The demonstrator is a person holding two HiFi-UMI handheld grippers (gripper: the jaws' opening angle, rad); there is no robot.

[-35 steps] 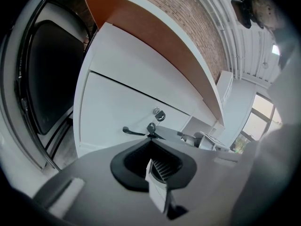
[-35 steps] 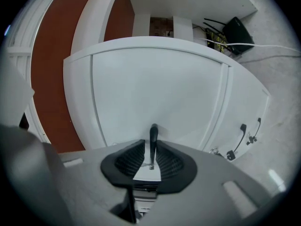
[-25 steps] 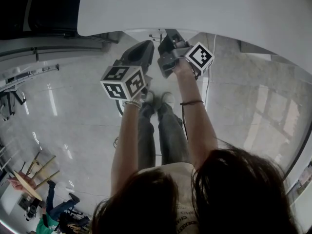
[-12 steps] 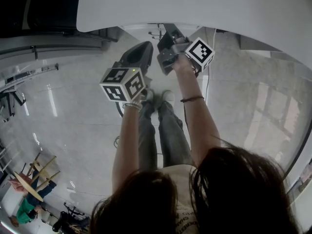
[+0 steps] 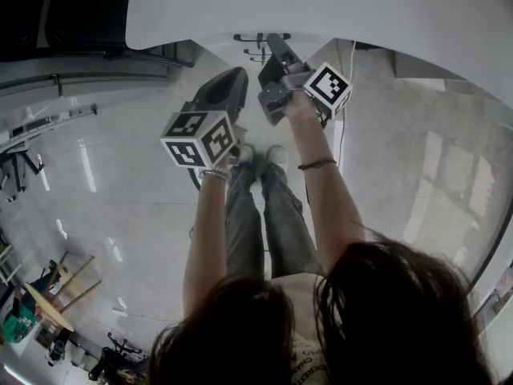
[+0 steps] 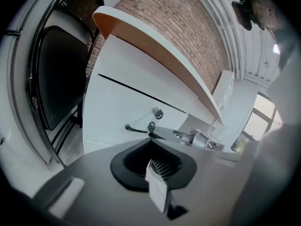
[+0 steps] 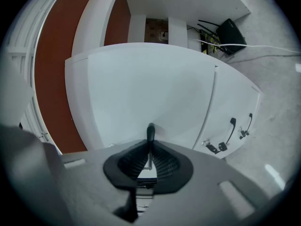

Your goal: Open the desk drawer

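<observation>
The white desk top (image 5: 321, 6) fills the top of the head view. In the right gripper view, my right gripper (image 7: 150, 145) is shut on a black drawer handle (image 7: 150, 130) set in a white drawer front (image 7: 155, 88). From above, the right gripper (image 5: 276, 50) reaches under the desk edge. My left gripper (image 5: 231, 83) hangs beside it, shut and holding nothing. The left gripper (image 6: 159, 164) view shows the same handle (image 6: 136, 129), a key in the lock (image 6: 157, 113) and the right gripper (image 6: 197, 138) at the handle's end.
A black folding chair (image 6: 56, 74) stands left of the drawer unit, with a brick wall (image 6: 188, 18) behind. Two more black handles (image 7: 230, 126) sit on a neighbouring white front. A black box with cables (image 7: 230, 29) lies on the floor. The person's legs (image 5: 256, 215) are below the grippers.
The head view has shifted a little, so slightly more shows under the desk edge, including a black bar. Both grippers keep nearly the same pose. Background people at bottom left have moved.
</observation>
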